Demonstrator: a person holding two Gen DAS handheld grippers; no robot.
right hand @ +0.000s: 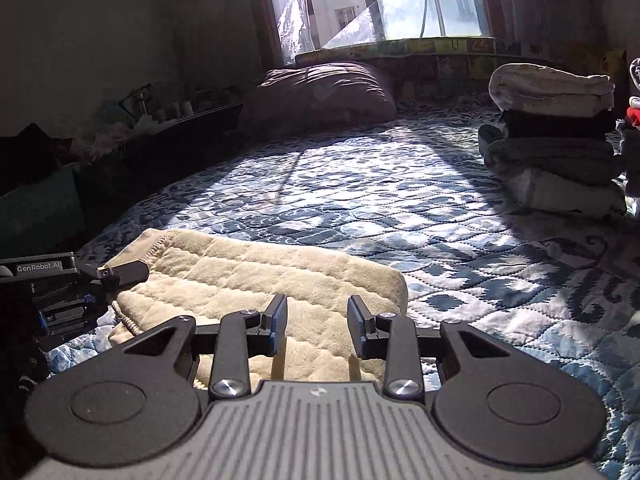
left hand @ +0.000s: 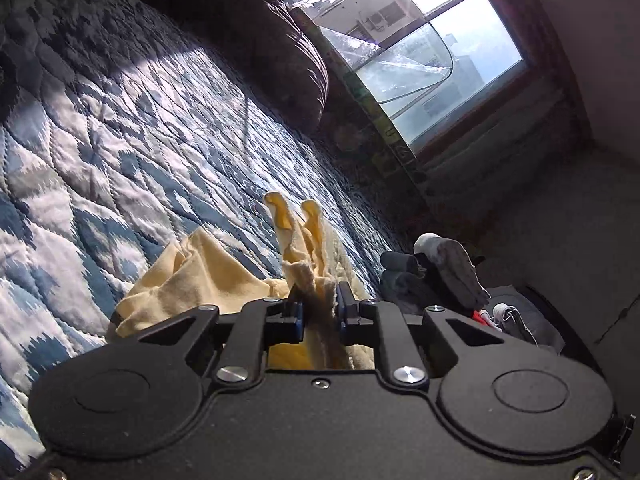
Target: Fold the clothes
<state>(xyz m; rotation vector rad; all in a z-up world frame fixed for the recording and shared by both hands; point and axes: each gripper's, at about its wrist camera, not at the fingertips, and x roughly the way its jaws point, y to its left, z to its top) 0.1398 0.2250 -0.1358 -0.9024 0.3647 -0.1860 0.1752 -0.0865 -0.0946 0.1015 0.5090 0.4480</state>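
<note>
At the lower centre of its view, the left gripper (left hand: 319, 300) is pinching the cream garment's (right hand: 256, 280) edge to carry a fold, while the right gripper (right hand: 317, 322) is hovering spread-fingered above it on the quilted bedspread (right hand: 360, 184).

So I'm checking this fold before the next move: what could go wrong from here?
1. The left gripper is shut on only a bunched edge of the cream-yellow quilted fleece garment; a pull could slip it free or undo the fold.
2. The right gripper hovers open over the garment, so nothing pins it to the blue-and-white quilted bedspread.
3. The stack of folded clothes looks tall and might topple if bumped.
</note>
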